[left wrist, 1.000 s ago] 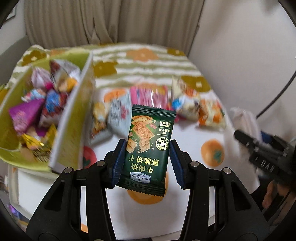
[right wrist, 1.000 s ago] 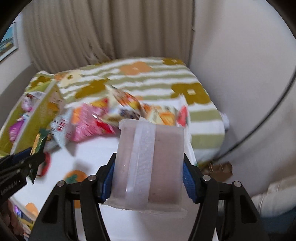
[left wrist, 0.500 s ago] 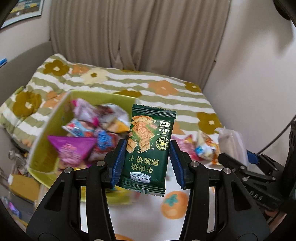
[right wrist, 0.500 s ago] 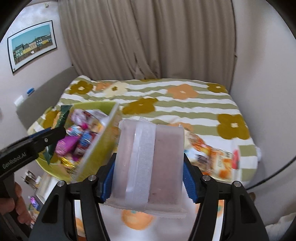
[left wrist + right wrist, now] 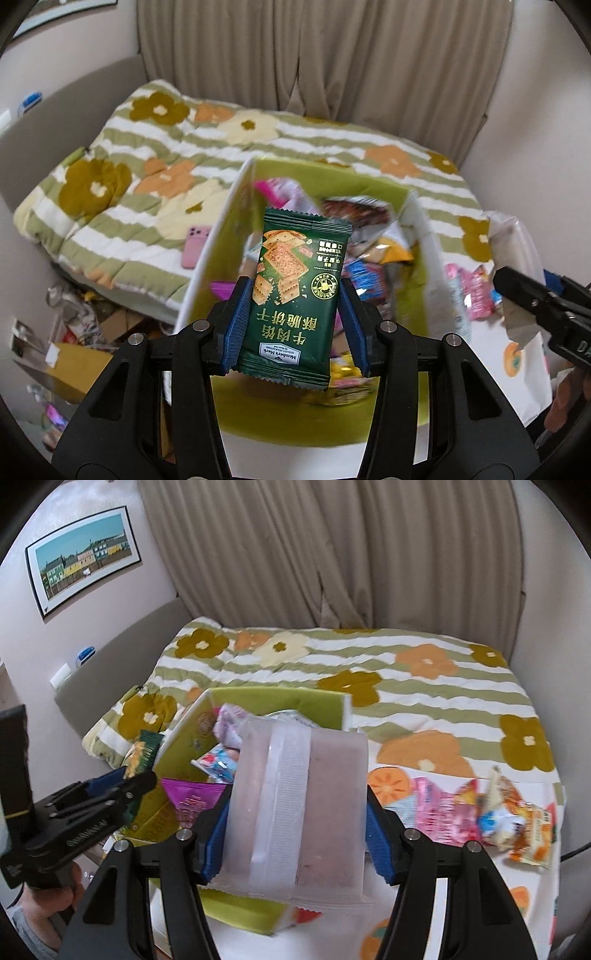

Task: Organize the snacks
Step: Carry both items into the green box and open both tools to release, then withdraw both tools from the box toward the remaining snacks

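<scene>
The left gripper [image 5: 291, 325] points forward and slightly down over the green box [image 5: 295, 424], its blue pads pinching a dark green cracker packet [image 5: 295, 295] upright by both side edges. The right gripper [image 5: 299, 834] is level beside it, clamped on a translucent pinkish pouch [image 5: 295, 812] held above the box's near corner. The box is full of mixed wrapped snacks [image 5: 218, 762]. More loose packets [image 5: 480, 812] lie on the white orange-print cloth [image 5: 480, 915] to the right.
</scene>
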`<state>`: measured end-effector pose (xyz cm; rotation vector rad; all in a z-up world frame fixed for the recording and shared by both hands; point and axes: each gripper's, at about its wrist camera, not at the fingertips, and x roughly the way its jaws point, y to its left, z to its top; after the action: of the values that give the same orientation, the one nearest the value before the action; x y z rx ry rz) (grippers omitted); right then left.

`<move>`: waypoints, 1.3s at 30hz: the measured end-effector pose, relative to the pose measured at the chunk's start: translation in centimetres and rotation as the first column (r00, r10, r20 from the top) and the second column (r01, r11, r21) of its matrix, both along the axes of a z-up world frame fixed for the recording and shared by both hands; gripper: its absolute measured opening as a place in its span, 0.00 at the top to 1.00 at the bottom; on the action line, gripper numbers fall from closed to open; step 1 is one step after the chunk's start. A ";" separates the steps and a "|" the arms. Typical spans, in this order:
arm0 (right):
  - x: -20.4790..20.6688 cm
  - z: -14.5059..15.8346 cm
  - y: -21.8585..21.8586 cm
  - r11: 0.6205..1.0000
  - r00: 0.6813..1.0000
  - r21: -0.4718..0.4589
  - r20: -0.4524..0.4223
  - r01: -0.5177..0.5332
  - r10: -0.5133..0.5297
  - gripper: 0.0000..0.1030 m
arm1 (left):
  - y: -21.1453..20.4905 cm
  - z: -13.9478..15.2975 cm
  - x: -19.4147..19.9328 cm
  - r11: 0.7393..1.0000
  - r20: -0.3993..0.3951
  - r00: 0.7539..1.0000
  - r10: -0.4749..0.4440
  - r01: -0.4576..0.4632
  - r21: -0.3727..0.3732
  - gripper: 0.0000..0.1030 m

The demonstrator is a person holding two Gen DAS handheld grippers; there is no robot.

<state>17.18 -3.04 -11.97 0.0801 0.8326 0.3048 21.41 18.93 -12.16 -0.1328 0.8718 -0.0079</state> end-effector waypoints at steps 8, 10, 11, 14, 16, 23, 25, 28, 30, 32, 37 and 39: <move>1.5 -2.8 4.1 1.000 0.996 -0.010 -0.082 -0.025 0.024 0.43 | 1.8 -3.0 1.8 0.997 -0.101 0.992 -0.076 0.073 -0.030 0.22; 1.8 -3.1 4.7 0.999 0.995 -0.019 -0.092 -0.028 0.026 0.43 | 2.0 -3.0 1.6 0.998 -0.093 0.993 -0.069 0.069 -0.006 0.00; 1.8 -3.2 4.8 0.999 0.995 -0.022 -0.094 -0.028 0.025 0.43 | 2.0 -2.9 1.2 0.997 -0.084 0.994 -0.074 0.074 -0.001 0.00; 1.9 -3.4 5.1 0.999 0.995 -0.027 -0.101 -0.025 0.022 0.43 | 2.4 -2.9 0.7 0.995 -0.087 0.991 -0.100 0.100 -0.004 0.00; 1.9 -3.7 5.4 0.999 0.994 -0.033 -0.108 -0.022 0.018 0.43 | 2.8 -2.8 0.2 0.994 -0.083 0.990 -0.110 0.110 -0.008 0.00; 2.5 -5.4 6.4 0.999 0.985 -0.040 -0.170 -0.016 0.009 0.43 | 3.8 -3.1 -0.7 0.993 -0.086 0.989 -0.120 0.119 -0.014 0.00; 2.8 -5.7 6.8 0.999 0.984 -0.041 -0.179 -0.020 0.012 0.42 | 4.0 -3.0 -0.8 0.993 -0.085 0.990 -0.117 0.117 -0.007 0.00; 3.2 -6.2 7.4 0.999 0.981 -0.043 -0.196 -0.015 0.006 0.39 | 4.3 -3.1 -1.0 0.994 -0.089 0.990 -0.108 0.108 0.002 0.00; 3.0 -6.1 7.5 0.998 0.983 -0.056 -0.184 -0.002 -0.008 0.23 | 4.4 -3.2 -1.0 0.994 -0.102 0.989 -0.107 0.107 -0.004 0.00; 2.8 -6.2 7.5 0.997 0.983 -0.077 -0.181 0.000 -0.014 0.11 | 4.6 -3.2 -1.2 0.994 -0.107 0.988 -0.108 0.108 -0.008 0.00; 1.9 -6.6 6.9 0.997 0.985 -0.069 -0.171 0.024 -0.036 0.11 | 4.0 -2.8 -2.0 0.992 -0.099 0.988 -0.118 0.121 0.028 0.00; 1.4 -6.4 6.7 0.997 0.986 -0.063 -0.161 0.033 -0.043 0.11 | 3.7 -2.5 -2.2 0.991 -0.093 0.988 -0.122 0.127 0.039 0.00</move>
<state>18.60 3.67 -18.38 0.0647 0.9998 0.2394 19.18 22.67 -14.64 -0.0369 0.9694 -0.0998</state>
